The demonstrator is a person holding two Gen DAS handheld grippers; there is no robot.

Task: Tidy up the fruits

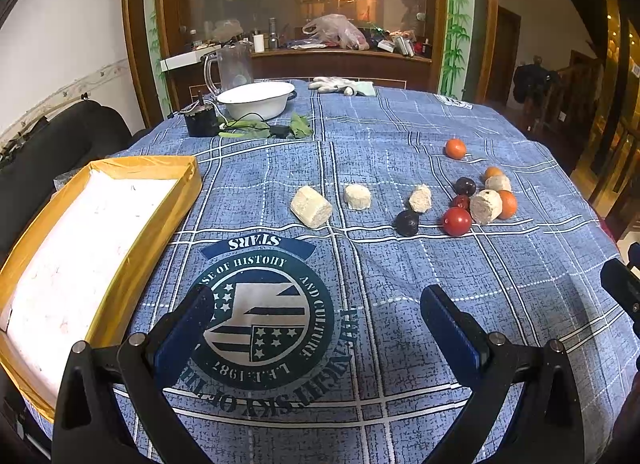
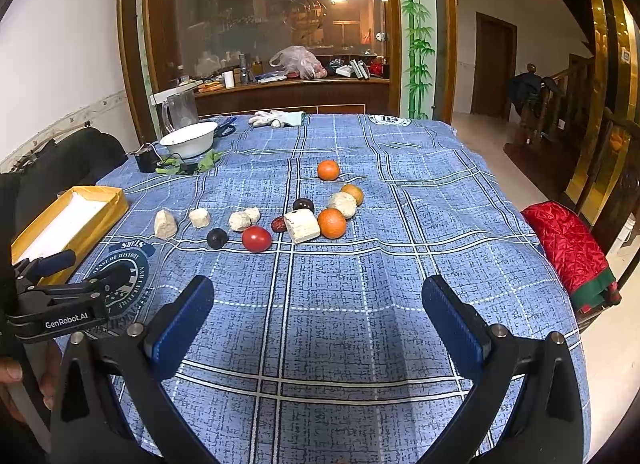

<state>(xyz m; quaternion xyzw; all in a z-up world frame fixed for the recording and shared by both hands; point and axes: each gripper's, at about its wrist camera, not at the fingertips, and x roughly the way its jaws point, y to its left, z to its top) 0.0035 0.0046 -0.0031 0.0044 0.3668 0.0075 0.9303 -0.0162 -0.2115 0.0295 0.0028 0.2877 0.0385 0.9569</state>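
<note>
Fruits lie scattered on the blue checked tablecloth (image 1: 400,304): a red tomato (image 1: 457,221) (image 2: 256,238), a dark plum (image 1: 407,222) (image 2: 217,238), another dark plum (image 1: 465,186) (image 2: 303,204), and oranges (image 1: 455,148) (image 2: 328,170) (image 2: 331,223). Among them sit several pale cream chunks (image 1: 311,207) (image 2: 302,225). A yellow-edged tray with a white floor (image 1: 132,223) (image 2: 80,219) stands at the left. My left gripper (image 1: 318,306) is open over the cloth's round emblem, short of the fruit. My right gripper (image 2: 318,296) is open too, nothing between its fingers.
At the far left of the table stand a white bowl (image 1: 256,97) (image 2: 190,138), a clear jug (image 1: 232,65), a black box with cables (image 1: 202,119) and green leaves. White gloves (image 1: 334,84) (image 2: 276,118) lie at the far edge. A red quilted cushion (image 2: 568,248) is off the table's right side.
</note>
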